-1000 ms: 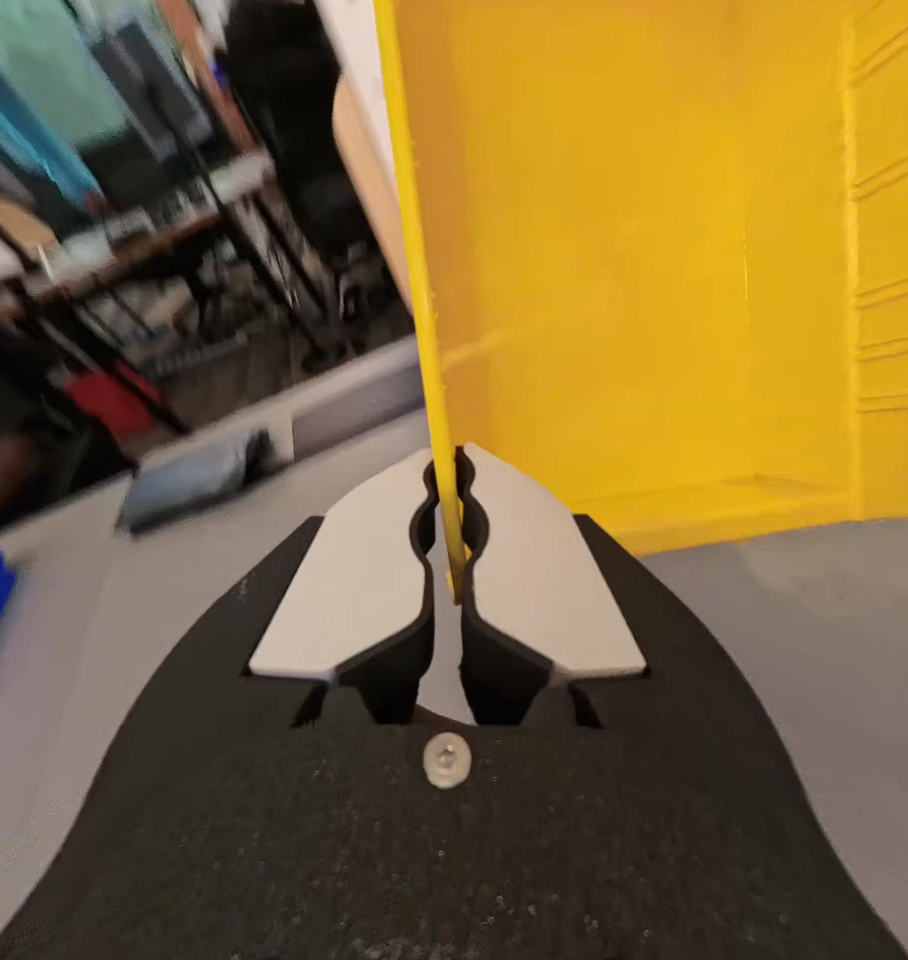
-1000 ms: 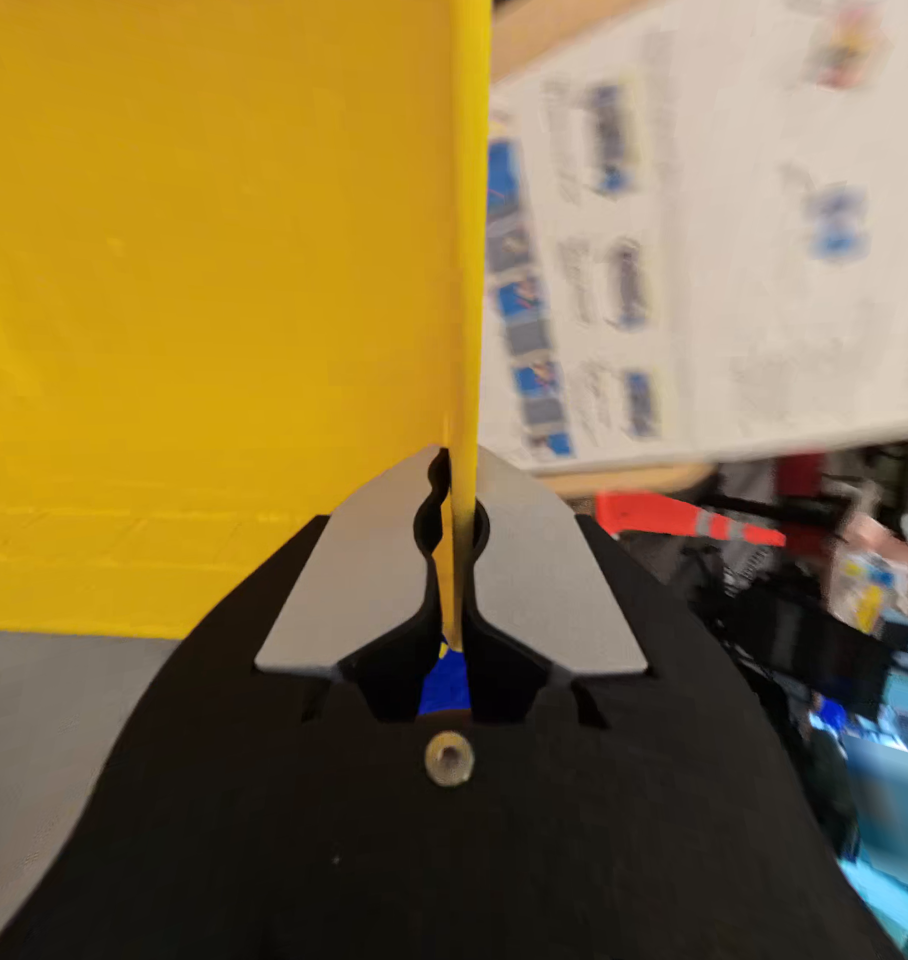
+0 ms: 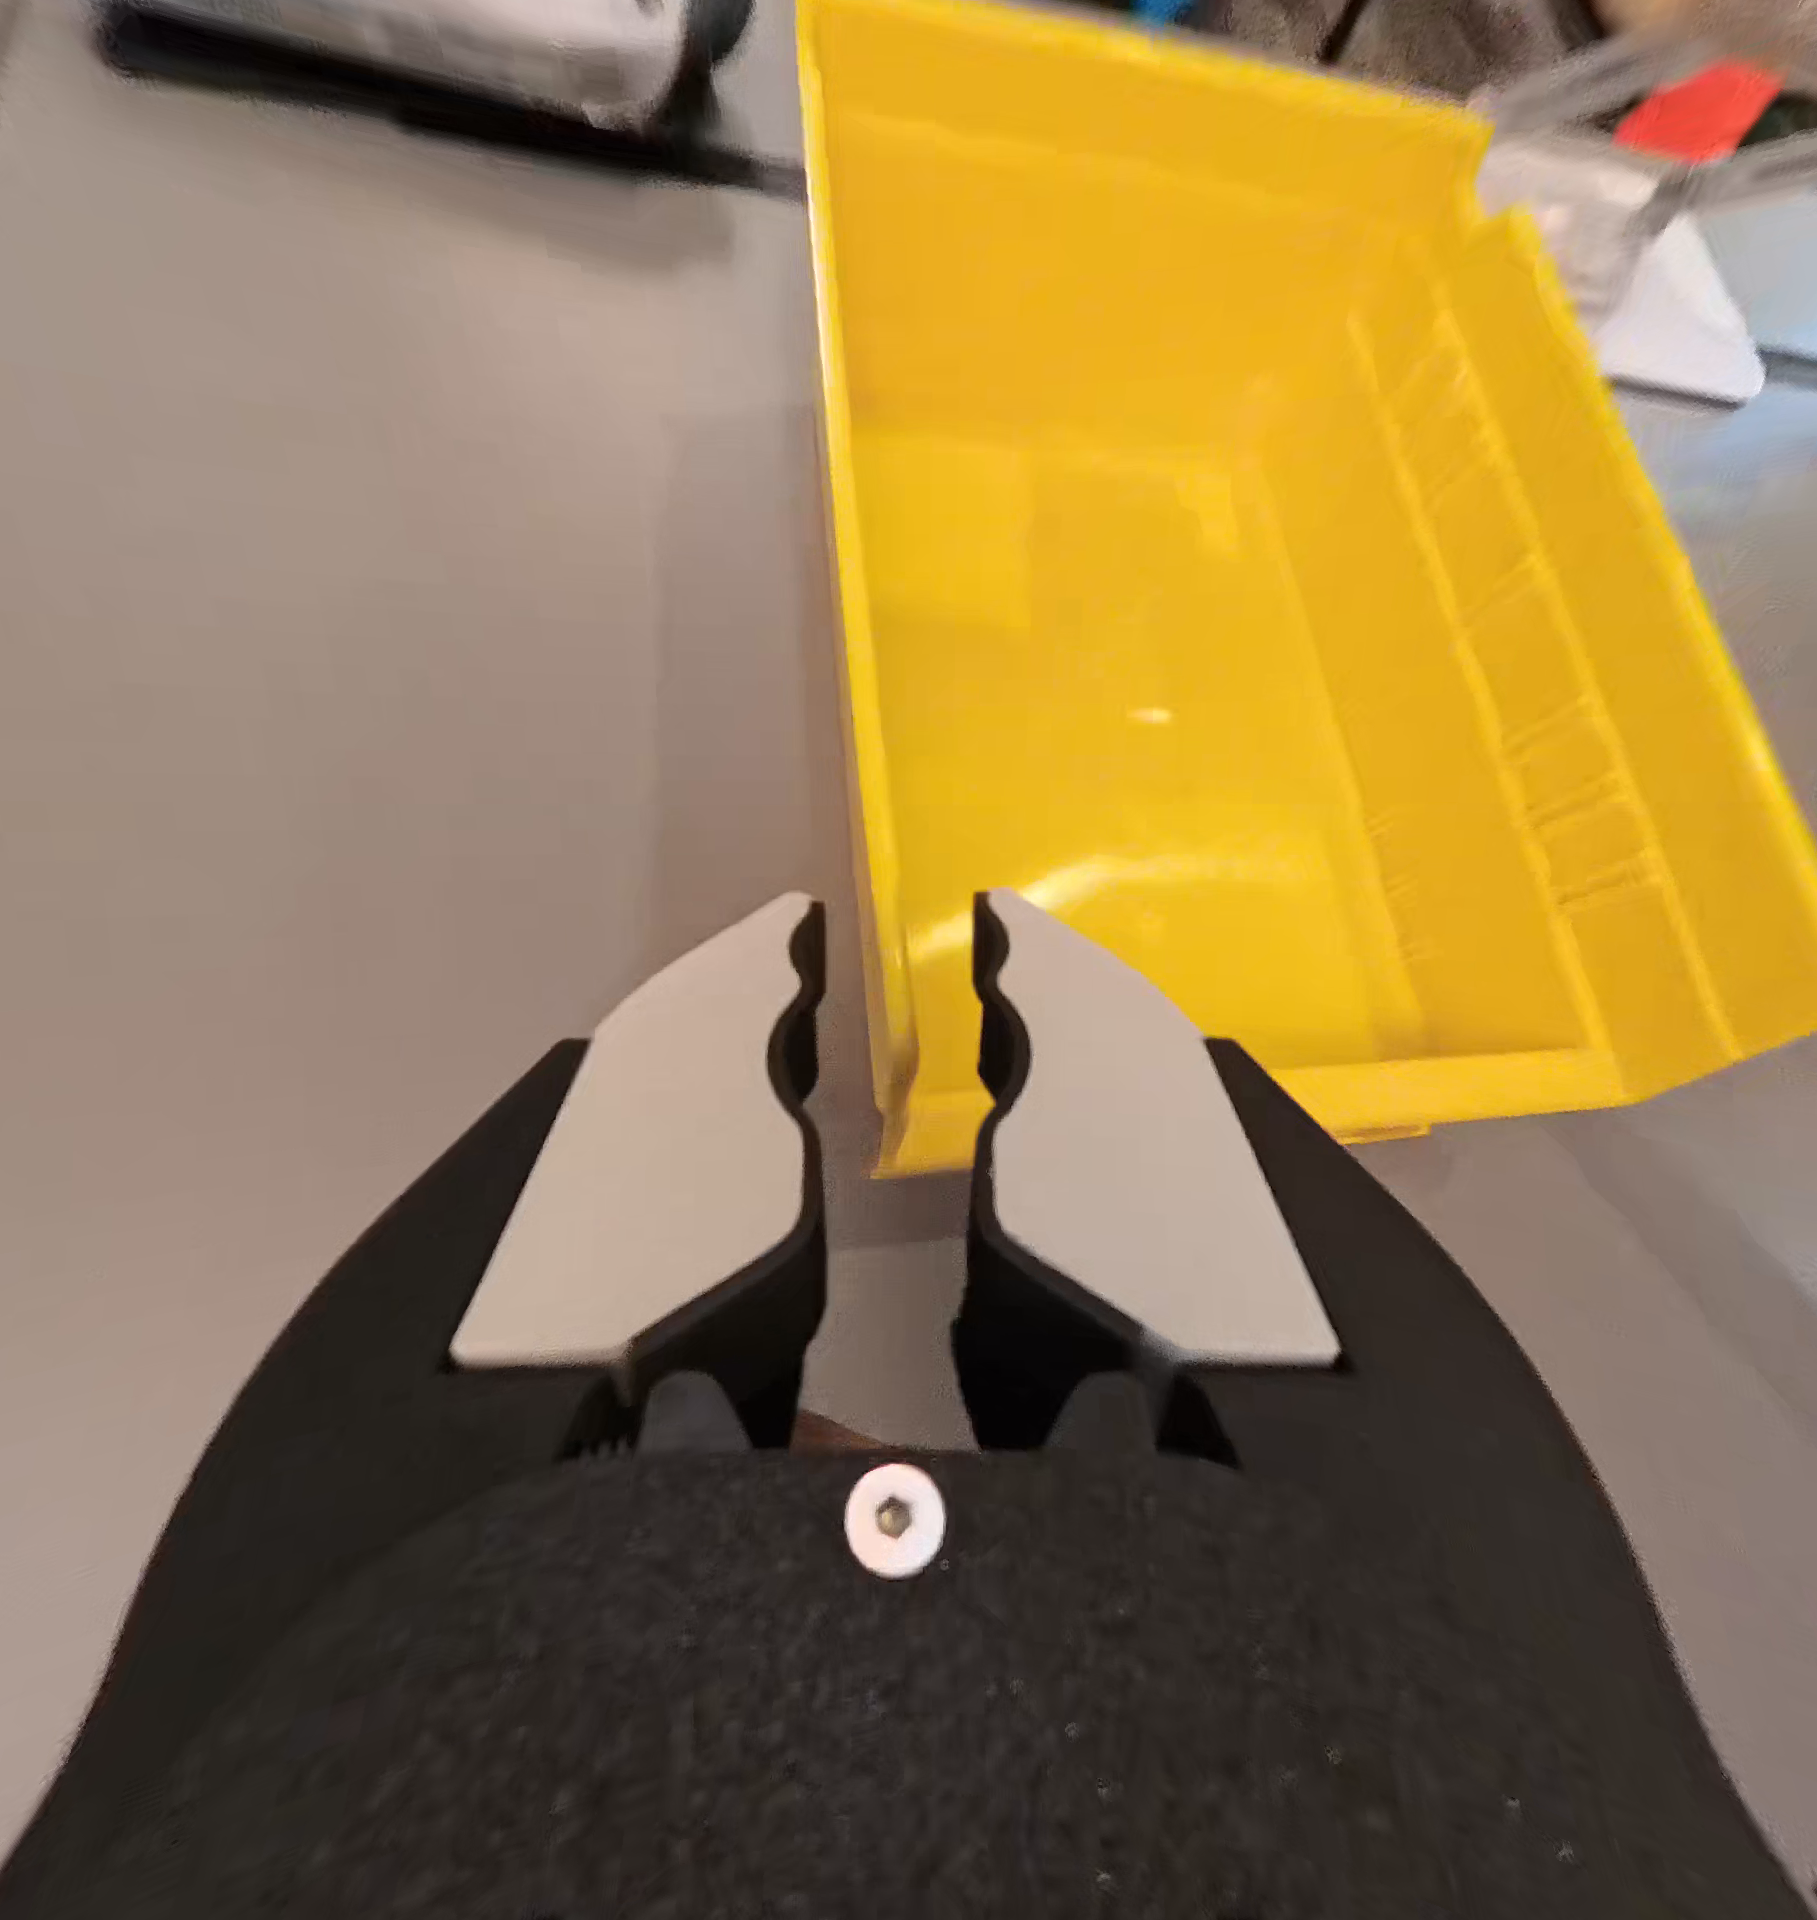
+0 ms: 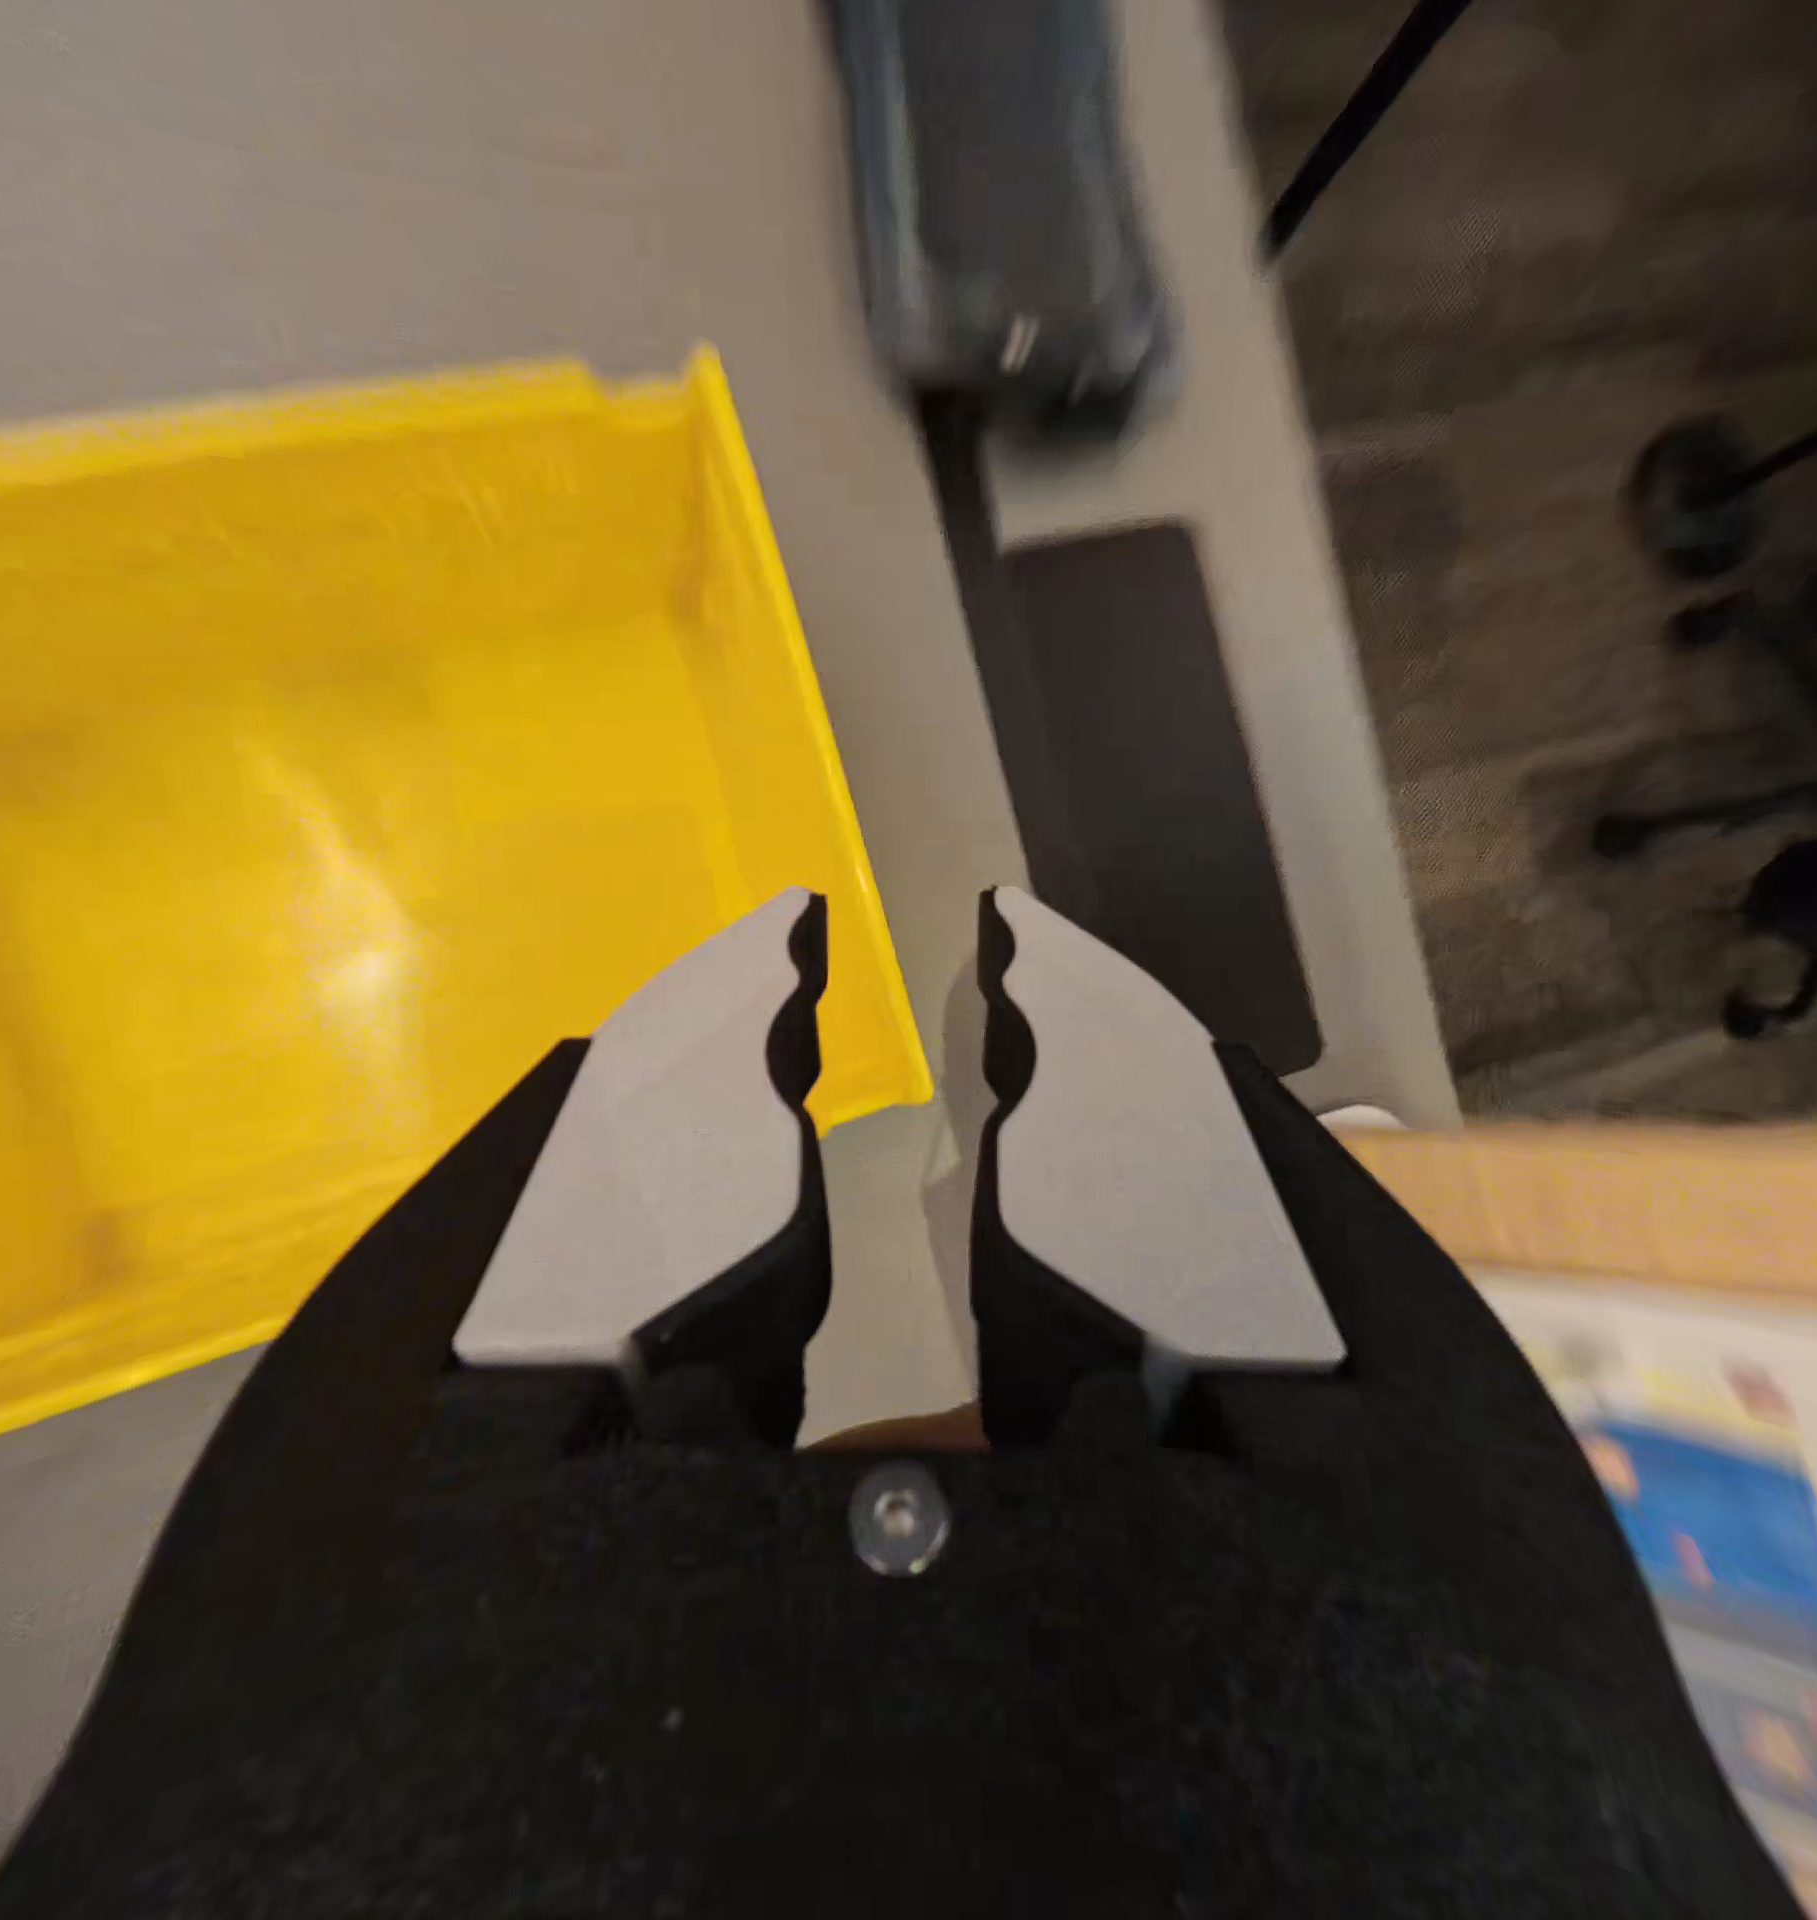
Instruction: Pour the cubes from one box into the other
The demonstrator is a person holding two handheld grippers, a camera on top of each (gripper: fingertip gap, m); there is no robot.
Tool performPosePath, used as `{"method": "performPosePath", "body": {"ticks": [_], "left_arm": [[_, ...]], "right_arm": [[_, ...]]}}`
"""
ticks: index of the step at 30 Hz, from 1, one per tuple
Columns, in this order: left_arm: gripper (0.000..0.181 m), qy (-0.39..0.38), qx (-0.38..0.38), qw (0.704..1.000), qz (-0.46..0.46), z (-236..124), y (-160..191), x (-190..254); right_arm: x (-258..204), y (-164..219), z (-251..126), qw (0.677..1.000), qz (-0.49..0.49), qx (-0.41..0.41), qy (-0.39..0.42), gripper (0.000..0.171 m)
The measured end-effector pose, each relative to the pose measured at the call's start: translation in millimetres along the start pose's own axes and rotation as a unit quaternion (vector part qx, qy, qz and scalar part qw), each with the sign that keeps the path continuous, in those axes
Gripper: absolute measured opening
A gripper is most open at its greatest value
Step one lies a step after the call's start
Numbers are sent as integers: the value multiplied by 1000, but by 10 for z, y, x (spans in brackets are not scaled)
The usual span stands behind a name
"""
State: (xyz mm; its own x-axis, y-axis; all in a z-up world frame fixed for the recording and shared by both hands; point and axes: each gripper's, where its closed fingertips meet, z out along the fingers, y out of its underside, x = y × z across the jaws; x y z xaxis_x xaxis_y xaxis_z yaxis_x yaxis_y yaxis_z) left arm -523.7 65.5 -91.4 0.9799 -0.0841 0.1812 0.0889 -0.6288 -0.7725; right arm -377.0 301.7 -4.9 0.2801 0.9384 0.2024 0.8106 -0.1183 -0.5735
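An empty yellow box (image 3: 1143,623) rests on the grey table. My left gripper (image 3: 899,914) is open, with its jaws on either side of the box's left wall near the front corner, not touching it. In the right wrist view the same yellow box (image 4: 364,779) lies to the left. My right gripper (image 4: 902,914) is open, and the box's right wall edge runs between its fingertips without contact. No cubes and no second box show in either view.
The grey table (image 3: 364,623) spreads to the left of the box. A dark flat device (image 3: 416,52) lies at its far edge. In the right wrist view a dark pad (image 4: 1143,779) sits beyond the box, with a cardboard edge (image 4: 1610,1195) and printed sheets (image 4: 1714,1558) at right.
Both grippers were shut on the upright, tilted yellow box's side walls. The box now lies flat on the table, and both grippers have opened and let go of it.
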Motion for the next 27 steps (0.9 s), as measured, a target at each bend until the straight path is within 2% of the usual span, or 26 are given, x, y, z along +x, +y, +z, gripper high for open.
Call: {"method": "performPosePath", "body": {"ticks": [2,4,8,10,12,15,17,18,20,22,25,27], "left_arm": [[35,-9,45,999,-1,-264,-99,60],[41,-4,80,997,-3,-520,-160,206],[49,7,122,992,23,-940,-114,644],[50,8,144,989,39,-1107,69,883],[50,2,146,988,54,-1171,393,1082],[46,-6,126,989,78,-1093,895,1294],[47,-15,125,990,70,-1024,1042,1366],[48,-13,134,989,66,-1011,1040,1415],[49,-20,156,985,70,-998,969,1470],[49,-32,165,984,59,-957,953,1476],[49,-1,154,988,15,-881,1032,1575],[49,10,138,990,16,-817,1102,1623]], "right_arm": [[-86,-43,-726,993,38,104,28,27],[-270,270,-1365,985,51,152,55,29],[-600,1413,-2374,965,83,210,136,25],[-732,2117,-2771,947,140,239,161,23],[-814,2972,-3088,922,224,236,210,23],[-1027,4159,-3382,863,338,253,275,30],[-1162,4930,-3537,798,404,265,360,34],[-1277,5185,-3530,779,420,269,380,34],[-1540,5562,-3386,785,416,215,406,36],[-1768,5773,-3292,786,415,182,421,32],[-1853,5689,-3311,777,454,231,370,33],[-1828,5718,-3349,768,461,241,373,33]]}}
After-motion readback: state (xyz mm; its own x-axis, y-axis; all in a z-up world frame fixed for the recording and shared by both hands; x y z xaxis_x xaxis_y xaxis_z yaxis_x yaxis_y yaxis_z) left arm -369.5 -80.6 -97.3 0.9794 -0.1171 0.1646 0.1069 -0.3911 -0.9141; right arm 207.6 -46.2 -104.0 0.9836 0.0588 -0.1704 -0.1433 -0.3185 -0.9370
